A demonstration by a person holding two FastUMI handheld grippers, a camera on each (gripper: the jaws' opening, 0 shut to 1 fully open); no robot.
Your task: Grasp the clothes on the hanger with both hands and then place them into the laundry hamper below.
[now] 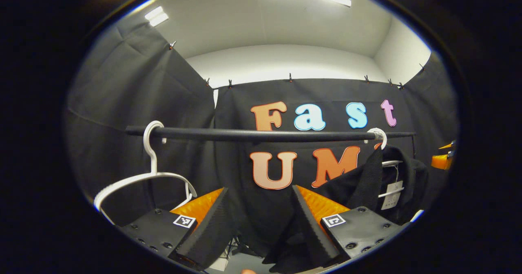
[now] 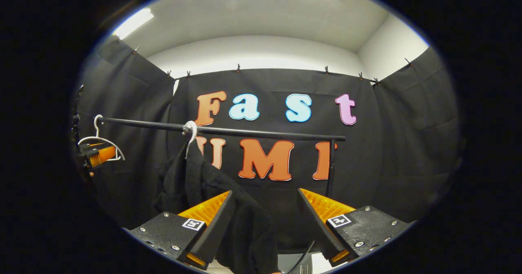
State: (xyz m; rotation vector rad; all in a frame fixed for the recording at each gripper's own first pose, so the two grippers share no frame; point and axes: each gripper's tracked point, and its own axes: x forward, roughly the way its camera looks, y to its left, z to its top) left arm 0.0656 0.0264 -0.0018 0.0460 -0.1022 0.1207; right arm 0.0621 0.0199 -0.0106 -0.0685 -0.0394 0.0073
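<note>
A black garment [image 1: 401, 172] hangs on a white hanger [image 1: 380, 135] at the right end of the black rail [image 1: 253, 135]. Its cloth trails down behind the right finger of my left gripper [image 1: 259, 188], which is open with the wall cloth showing in its gap. In the right gripper view the same garment [image 2: 195, 176] hangs from its hanger hook [image 2: 190, 130] and drapes down between the fingers of my right gripper [image 2: 265, 191], beside the left finger. That gripper is open and the fingers do not press on the cloth.
An empty white hanger [image 1: 149, 178] hangs at the rail's left end, close to my left gripper. The rail's upright post [image 2: 331, 166] stands at the right. The other gripper shows at a view's edge: right gripper [image 1: 442, 160], left gripper [image 2: 98, 153].
</note>
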